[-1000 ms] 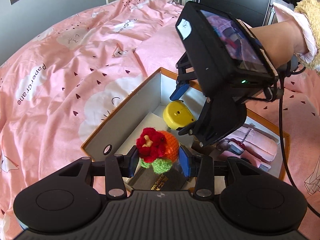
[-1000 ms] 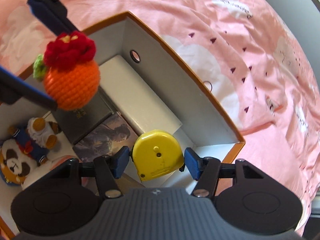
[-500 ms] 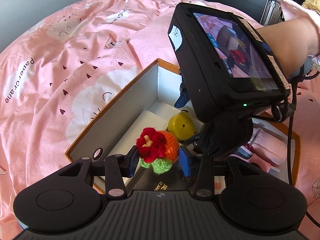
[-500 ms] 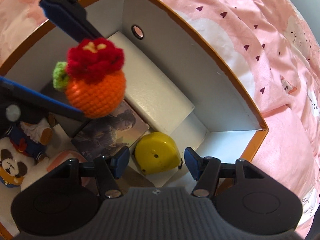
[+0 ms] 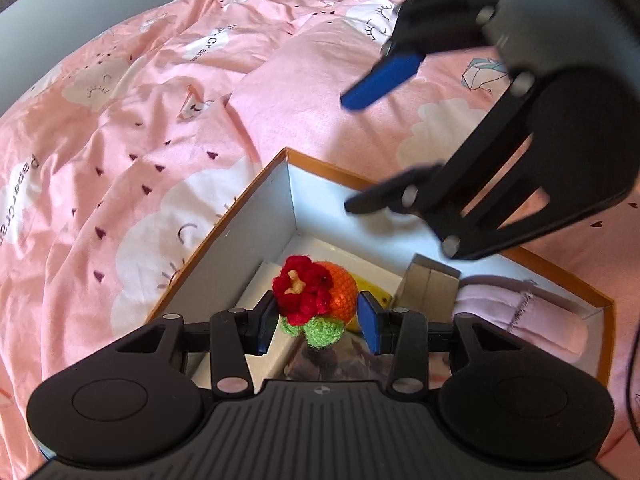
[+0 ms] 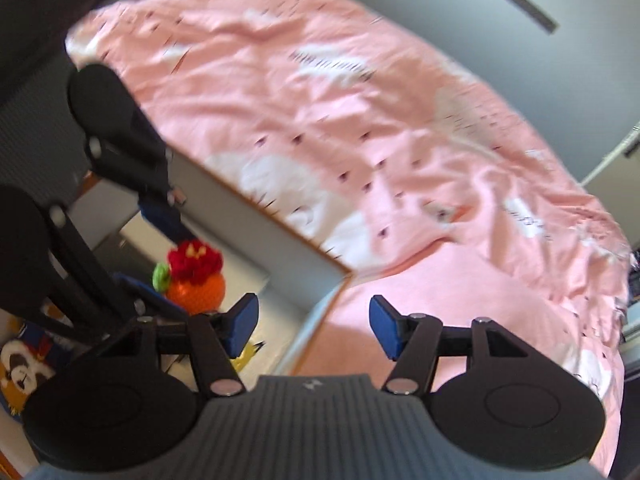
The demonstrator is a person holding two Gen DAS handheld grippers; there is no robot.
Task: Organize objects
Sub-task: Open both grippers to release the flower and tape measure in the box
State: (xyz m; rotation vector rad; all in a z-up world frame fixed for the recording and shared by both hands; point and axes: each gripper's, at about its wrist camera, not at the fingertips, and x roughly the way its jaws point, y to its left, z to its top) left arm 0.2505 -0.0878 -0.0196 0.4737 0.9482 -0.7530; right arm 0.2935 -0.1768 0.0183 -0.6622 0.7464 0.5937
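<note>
1. Crochet orange (image 5: 340, 294) – little knitted ball, bright orange, with a red yarn flower on top and a green leafy bit at the bottom. It's up in the air over the box, pinched between the blue pads of the left tool (image 5: 318, 322), flower tipped toward the box's near wall.
2. Box (image 5: 256, 216) – open cardboard box, orange rim, white inside, sitting on the pink bed.
3. Yellow tape measure (image 5: 374, 294) – lying on the box floor, just behind the orange, mostly hidden.
4. Pink pouch (image 5: 520, 320) – lying flat at the box's right end.
5. Panda plush (image 6: 20, 364) – inside the box, blurry.
</note>
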